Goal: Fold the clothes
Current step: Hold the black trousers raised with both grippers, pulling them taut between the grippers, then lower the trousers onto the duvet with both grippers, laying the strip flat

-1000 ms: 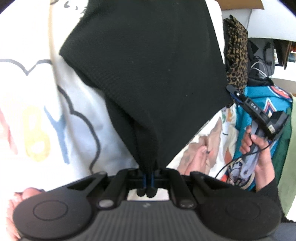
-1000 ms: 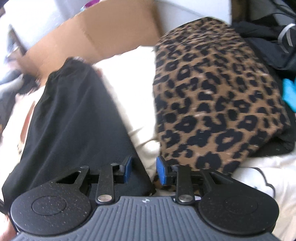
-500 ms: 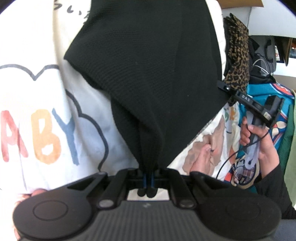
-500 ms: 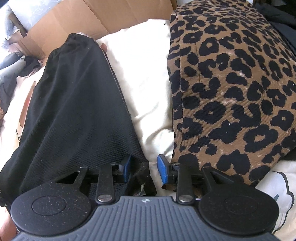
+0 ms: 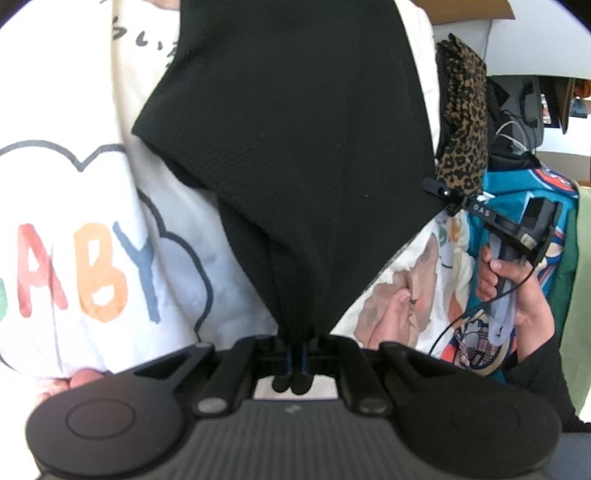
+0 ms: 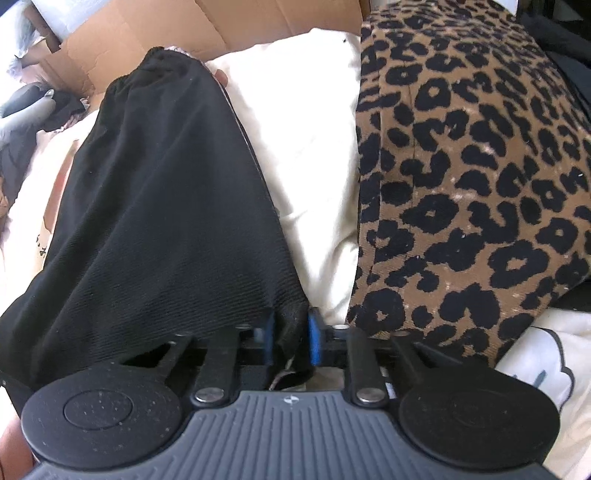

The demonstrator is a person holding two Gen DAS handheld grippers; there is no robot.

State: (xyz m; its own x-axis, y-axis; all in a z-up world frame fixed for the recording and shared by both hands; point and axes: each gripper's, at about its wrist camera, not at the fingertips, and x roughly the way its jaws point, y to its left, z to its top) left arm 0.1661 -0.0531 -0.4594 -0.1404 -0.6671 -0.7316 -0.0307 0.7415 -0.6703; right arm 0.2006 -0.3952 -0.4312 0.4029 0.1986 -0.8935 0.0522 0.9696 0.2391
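Narrowed since a second ago: right gripper fingers, then spread beside the black garment, now pinching its corner. Left gripper pressed together on another corner, cloth stretched between over the white "BABY" sheet. Early going, likely: both corners held, no fold laid yet. Leopard-print cloth, cardboard box and teal garment crowding round.

A: The black garment looks like finely ribbed knit cloth, matt. The leopard-print fabric has a corded, slightly fuzzy weave.

B: The cream cloth seems smooth and soft. The cardboard is plain matt brown; the left gripper is matt black plastic, its body ridged.
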